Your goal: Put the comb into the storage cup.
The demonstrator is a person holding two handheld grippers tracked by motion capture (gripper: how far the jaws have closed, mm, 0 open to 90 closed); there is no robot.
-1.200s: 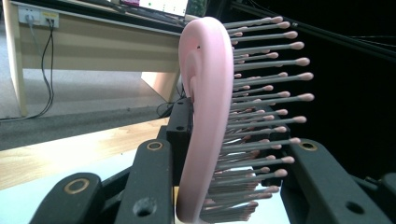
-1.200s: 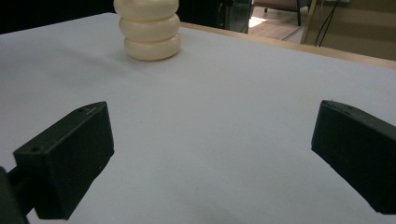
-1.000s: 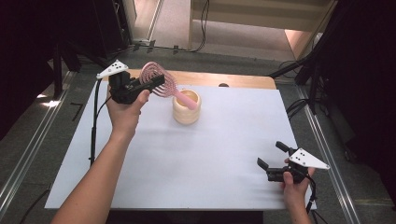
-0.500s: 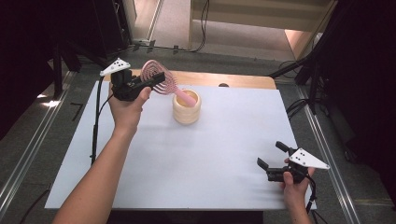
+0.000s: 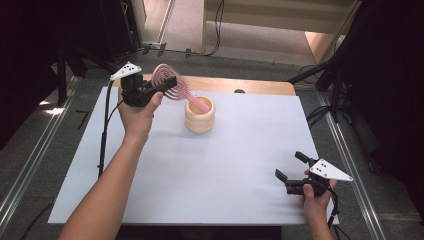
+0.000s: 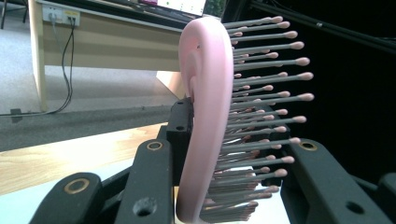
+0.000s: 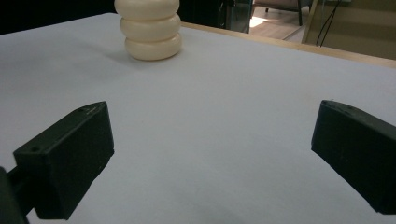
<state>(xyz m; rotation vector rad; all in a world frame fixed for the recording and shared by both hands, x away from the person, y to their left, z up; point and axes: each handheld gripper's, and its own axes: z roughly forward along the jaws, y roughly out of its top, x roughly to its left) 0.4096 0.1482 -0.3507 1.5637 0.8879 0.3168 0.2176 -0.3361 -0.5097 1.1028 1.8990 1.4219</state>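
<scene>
L gripper (image 5: 150, 91) clamps the brush (image 5: 167, 82) by its head so the handle drops into the cup (image 5: 200, 117) at 4 o'clock — R gripper (image 5: 295, 175) idles wide.

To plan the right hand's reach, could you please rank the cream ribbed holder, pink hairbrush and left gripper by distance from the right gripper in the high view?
1. Cream ribbed holder, mid-table.
2. Pink hairbrush, handle end in the holder.
3. Left gripper, far left, gripping the brush head.

White table top (image 5: 210, 165), wooden strip – far edge (image 5: 260, 86), grey floor (image 5: 35, 150)
</scene>
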